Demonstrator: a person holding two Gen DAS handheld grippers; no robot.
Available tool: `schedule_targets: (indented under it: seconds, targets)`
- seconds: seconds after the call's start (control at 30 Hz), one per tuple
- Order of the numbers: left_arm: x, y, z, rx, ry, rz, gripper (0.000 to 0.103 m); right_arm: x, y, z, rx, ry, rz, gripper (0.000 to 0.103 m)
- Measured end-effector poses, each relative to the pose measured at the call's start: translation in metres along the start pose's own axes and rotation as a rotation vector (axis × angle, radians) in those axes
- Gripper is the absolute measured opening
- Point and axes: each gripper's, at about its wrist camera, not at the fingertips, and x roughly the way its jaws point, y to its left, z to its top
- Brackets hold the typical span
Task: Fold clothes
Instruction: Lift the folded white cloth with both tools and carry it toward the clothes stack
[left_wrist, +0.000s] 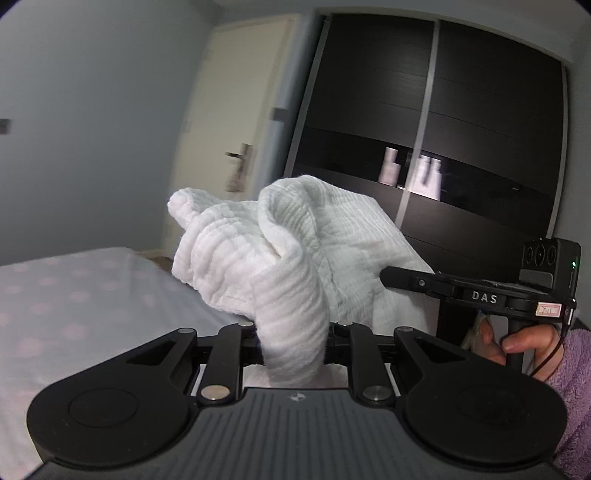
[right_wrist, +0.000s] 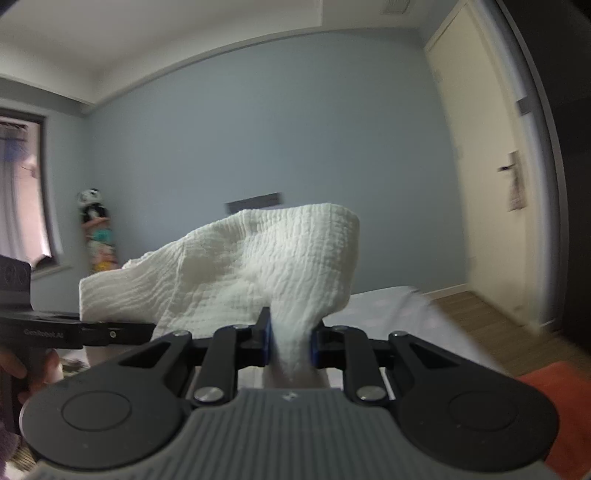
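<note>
- A bed (left_wrist: 74, 295) with a pale sheet (left_wrist: 55, 332) printed with faint pink dots.
- The bed's corner (right_wrist: 413, 306) ends near a wooden floor (right_wrist: 480, 314).

The right hand-held gripper (right_wrist: 290, 341) has its blue-lined jaws pinched on a bunch of white crinkled cloth (right_wrist: 258, 266). The cloth rises from the jaws and spreads up and to the left, raised above the bed (right_wrist: 388, 306), whose pale spotted cover shows behind and to the right. At the left edge the left hand-held gripper (right_wrist: 140, 332) reaches in sideways, its tip touching or hidden by the cloth's lower left edge; a hand (right_wrist: 33, 369) grips its handle. Behind are a blue-grey wall (right_wrist: 258, 129), a window (right_wrist: 18, 192) with a curtain at left, a panda toy (right_wrist: 92, 214) in the corner, and a cream door (right_wrist: 487, 166) at right. Wood floor (right_wrist: 491, 325) lies below the door.
</note>
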Motion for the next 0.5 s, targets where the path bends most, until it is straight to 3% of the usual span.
schedule_targets:
  seconds: [0.17,0.27,0.4,0.5]
  targets:
    - [0.064,-0.026,-0.008,-0.041,0.069,-0.112,0.017,-0.03,-0.058,0.004,0.013,0.042,-0.112,0.021]
    - [0.099,-0.02,-0.024,-0.062,0.128,-0.137,0.017,-0.035,-0.086,-0.003,0.019,0.083,-0.151,0.021]
    - [0.148,0.006,-0.043,-0.091,0.216,-0.105,0.017,-0.009,-0.119,-0.025,0.033,0.169,-0.19,0.021]
    - [0.16,0.035,-0.064,-0.119,0.263,-0.071,0.017,0.023,-0.147,-0.05,0.071,0.227,-0.187,0.021]
